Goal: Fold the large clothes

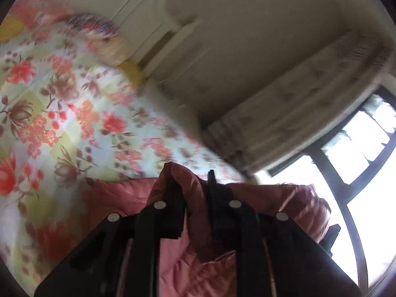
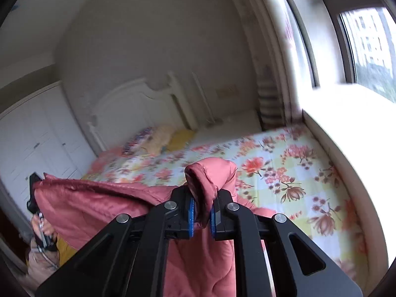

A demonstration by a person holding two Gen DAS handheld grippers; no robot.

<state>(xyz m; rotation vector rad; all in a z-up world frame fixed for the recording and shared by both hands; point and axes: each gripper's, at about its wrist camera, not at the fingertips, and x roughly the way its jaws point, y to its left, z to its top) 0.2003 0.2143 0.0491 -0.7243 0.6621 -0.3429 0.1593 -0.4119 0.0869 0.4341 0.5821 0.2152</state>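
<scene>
The right claw is pinched tight on a bunched fold of a pink quilted padded garment, the cloth squeezed between its blue pads and poking up above them in a rolled hump. The left claw likewise grips a gathered edge of the same garment, its jaws nearly together with cloth wedged between them; in the right wrist view it shows as a dark shape at the far end of the hem, with the person's hand below it. The garment hangs between the two claws, lifted over the bed and its floral sheet.

Judging by the puffy stitching and satiny sheen, it should be soft, bulky and fairly light, but slippery: a thin pinch could slide out. Holds are best taken on thick seamed edges or corners, as now, with plenty of cloth in the bite.

Count: one padded garment, two claws, one bed. At the headboard lies a blurred heap of pillows; I cannot tell how many.
</scene>
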